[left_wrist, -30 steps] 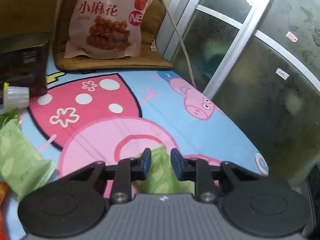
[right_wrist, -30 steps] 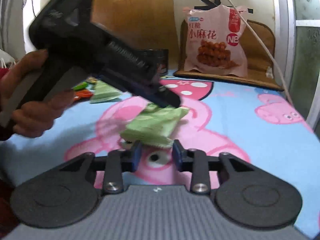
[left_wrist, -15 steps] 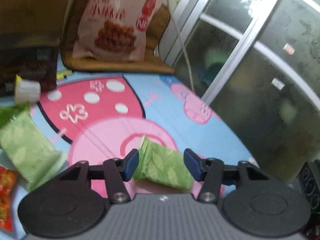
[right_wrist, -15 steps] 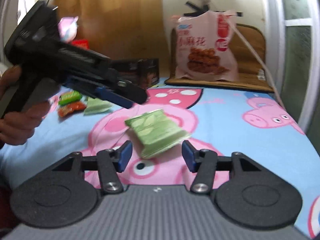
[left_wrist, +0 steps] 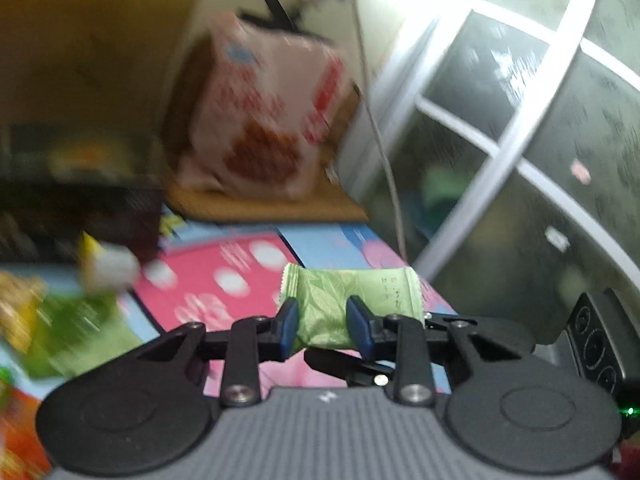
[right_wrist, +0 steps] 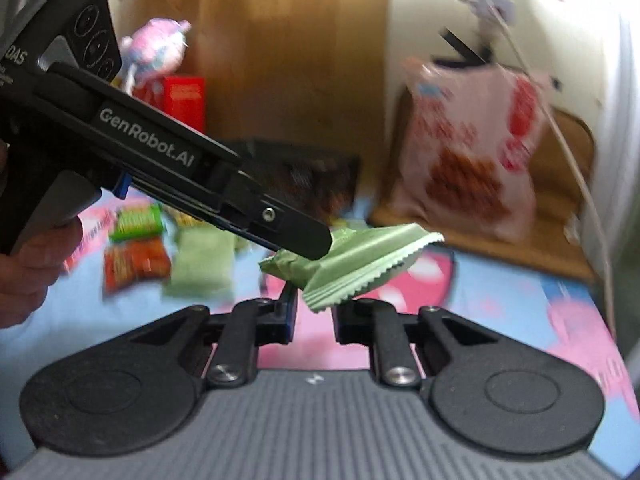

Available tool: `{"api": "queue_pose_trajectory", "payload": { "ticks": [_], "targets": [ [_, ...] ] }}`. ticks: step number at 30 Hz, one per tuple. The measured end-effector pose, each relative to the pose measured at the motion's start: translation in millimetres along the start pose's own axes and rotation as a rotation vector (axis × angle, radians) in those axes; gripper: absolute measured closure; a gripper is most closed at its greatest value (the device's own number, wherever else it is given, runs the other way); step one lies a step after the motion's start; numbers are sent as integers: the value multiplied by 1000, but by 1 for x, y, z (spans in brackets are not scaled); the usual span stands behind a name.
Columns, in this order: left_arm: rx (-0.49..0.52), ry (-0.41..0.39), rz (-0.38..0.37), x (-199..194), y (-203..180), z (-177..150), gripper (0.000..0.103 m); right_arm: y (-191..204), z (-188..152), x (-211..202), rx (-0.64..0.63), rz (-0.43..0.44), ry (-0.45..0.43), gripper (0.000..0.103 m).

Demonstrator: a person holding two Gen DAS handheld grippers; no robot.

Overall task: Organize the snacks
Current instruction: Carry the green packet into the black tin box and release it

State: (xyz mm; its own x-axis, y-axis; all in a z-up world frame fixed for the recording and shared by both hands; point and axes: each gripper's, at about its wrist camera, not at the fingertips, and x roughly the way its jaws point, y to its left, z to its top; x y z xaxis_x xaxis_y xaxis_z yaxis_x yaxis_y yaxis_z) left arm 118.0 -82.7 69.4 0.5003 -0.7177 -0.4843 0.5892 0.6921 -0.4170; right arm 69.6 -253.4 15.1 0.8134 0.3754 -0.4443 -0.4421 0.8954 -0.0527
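While lifted clear, green snack packet (left_wrist: 340, 304) between left gripper (left_wrist: 322, 328) jaws.

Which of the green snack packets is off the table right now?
The green packet pinched between the left gripper's fingers, held up in the air. The other green packet lies flat on the cartoon tablecloth beside the red packet.

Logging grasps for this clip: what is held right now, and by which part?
The left gripper pinches the green foil snack packet across its middle, lifted off the cartoon sheet. The right gripper holds nothing.
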Motion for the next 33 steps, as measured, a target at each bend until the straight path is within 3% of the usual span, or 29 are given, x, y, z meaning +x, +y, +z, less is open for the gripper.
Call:
{"api": "queue_pose_trajectory", "payload": {
  "ticks": [7,13,15,17,22,27,33],
  "targets": [
    [-32,-132,185,-24,57,62,76,5,69,85,-46,192,-38,81],
    [-124,-171,323,-17,120,94,75,5,104,168,50,312,41,78],
    [-158,-160,356,-10,135,97,75,7,107,187,84,354,101,75],
    [-191,-155,376,-7,145,95,75,6,107,193,119,390,146,59],
    [-173,-179,368,-22,138,79,73,-1,97,156,128,393,98,58],
    [-163,-187,337,-49,118,50,72,-5,66,85,155,372,17,58],
    [-128,-152,336,-62,83,-6,66,20,14,38,158,342,51,49]
  ]
}}
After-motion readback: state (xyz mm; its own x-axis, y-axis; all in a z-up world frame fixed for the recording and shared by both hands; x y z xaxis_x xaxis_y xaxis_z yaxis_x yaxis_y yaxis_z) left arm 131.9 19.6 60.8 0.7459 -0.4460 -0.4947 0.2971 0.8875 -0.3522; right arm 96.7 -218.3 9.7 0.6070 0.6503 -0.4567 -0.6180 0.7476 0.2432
